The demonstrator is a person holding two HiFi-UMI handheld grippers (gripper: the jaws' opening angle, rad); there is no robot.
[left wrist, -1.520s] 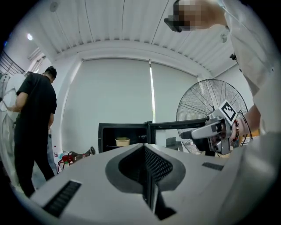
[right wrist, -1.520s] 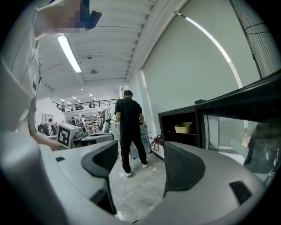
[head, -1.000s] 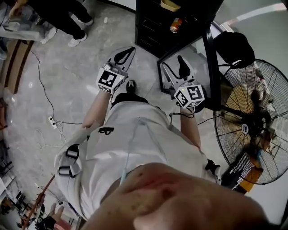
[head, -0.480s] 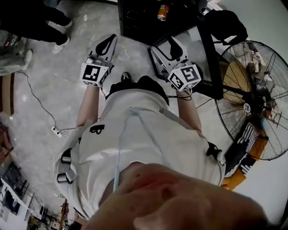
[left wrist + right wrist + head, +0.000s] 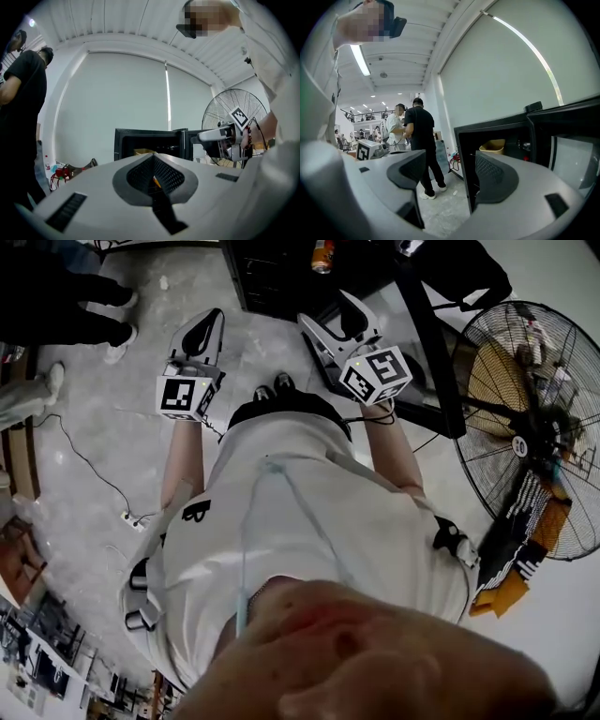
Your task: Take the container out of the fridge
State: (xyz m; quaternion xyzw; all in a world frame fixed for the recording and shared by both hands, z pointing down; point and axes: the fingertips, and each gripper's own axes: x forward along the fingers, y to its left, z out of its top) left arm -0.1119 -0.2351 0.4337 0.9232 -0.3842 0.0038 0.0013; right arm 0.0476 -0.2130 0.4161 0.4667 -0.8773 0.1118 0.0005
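Both hand-held grippers sit higher in the head view than a second ago, closer to the fridge, and the orange can [image 5: 322, 254] has slid up to the top edge.

Closest to me, the left hand-held gripper [image 5: 153, 172] has its jaws pressed together with nothing in them. The right hand-held gripper [image 5: 450, 174] is wide open and also holds nothing. Between its jaws I see only floor and the fridge's edge.

Just past them stands the black fridge [image 5: 464, 159] with its door [image 5: 565, 154] swung open to the right. The container [image 5: 493, 146] is a pale yellow tub. It sits inside the fridge, up on a shelf, and neither gripper touches it yet.

I think the job has barely begun; this step is the reach. The right one is ready, so I would use it. I should lift it to the height of the tub and go straight in through the opening, keeping clear of the frame and the door. One jaw should go inside the rim and one outside. The tub looks thin, so I would squeeze softly, lift a little, and pull back slowly and level. The left one should stay out of the way, or open up to hold the bottom.

Farther off are a big fan [image 5: 534, 418] on the right and a person in black [image 5: 419, 140] standing on the floor.
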